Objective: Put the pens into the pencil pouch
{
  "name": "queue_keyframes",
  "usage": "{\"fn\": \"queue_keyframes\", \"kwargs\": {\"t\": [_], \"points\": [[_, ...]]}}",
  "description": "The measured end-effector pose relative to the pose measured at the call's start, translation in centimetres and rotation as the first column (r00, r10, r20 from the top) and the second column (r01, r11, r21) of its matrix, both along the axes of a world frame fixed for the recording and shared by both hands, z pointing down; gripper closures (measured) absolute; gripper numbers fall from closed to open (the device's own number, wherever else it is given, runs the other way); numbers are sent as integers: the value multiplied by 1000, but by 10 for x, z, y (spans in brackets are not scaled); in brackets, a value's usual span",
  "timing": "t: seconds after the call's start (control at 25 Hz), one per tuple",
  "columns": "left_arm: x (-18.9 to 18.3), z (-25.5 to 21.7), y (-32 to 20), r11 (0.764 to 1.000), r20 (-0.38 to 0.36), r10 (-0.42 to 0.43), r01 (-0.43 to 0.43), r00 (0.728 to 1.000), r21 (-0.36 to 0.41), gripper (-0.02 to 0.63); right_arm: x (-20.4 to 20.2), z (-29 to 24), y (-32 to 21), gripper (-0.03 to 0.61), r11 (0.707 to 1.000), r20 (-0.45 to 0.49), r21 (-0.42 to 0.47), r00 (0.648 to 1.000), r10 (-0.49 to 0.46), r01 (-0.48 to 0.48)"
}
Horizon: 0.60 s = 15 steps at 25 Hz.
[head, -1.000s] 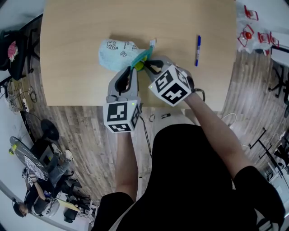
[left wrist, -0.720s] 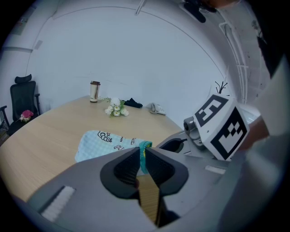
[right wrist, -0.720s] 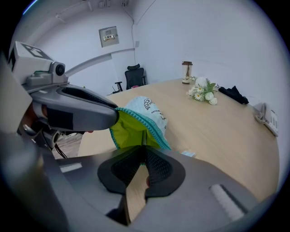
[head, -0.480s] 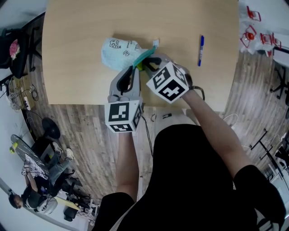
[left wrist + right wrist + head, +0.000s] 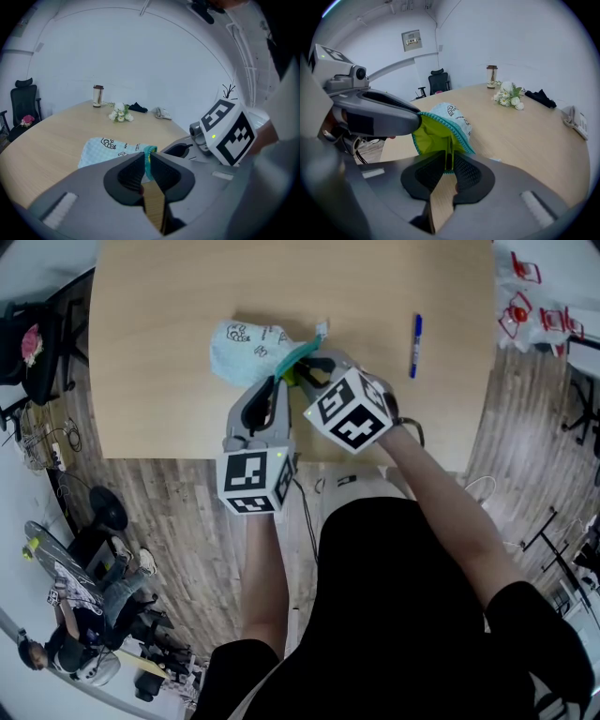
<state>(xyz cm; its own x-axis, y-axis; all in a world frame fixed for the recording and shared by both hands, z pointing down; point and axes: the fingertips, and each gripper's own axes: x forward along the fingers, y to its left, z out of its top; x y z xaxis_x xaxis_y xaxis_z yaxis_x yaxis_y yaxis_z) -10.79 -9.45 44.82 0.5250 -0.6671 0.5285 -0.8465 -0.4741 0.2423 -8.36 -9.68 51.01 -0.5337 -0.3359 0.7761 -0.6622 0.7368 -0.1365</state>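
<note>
Seen from the head view, a pale blue pencil pouch [image 5: 246, 348] with cartoon prints lay on a light wooden table [image 5: 375, 287]. Its open mouth, at the pouch's 4 o'clock end, was lifted between two hand-held grippers. The left gripper [image 5: 279, 381] had its jaws clenched on the teal zipper edge of the mouth. The right gripper [image 5: 302, 371], just beside it at 2 o'clock, had the opposite edge between its jaws, and those jaws were opening slightly while the pads were on the fabric. The right gripper view showed the lime-green lining spread open between the two tools. A blue pen [image 5: 413, 345] lay on the table well apart, at 3 o'clock from the pouch.
</note>
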Motion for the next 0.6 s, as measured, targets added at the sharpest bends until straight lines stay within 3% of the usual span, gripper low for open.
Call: {"fn": "queue_keyframes", "kwargs": {"t": [0.6], "points": [[8, 1, -7, 999, 6, 33, -33, 999, -2, 580, 46, -11, 0, 531, 992, -20, 25, 992, 121, -121]]}}
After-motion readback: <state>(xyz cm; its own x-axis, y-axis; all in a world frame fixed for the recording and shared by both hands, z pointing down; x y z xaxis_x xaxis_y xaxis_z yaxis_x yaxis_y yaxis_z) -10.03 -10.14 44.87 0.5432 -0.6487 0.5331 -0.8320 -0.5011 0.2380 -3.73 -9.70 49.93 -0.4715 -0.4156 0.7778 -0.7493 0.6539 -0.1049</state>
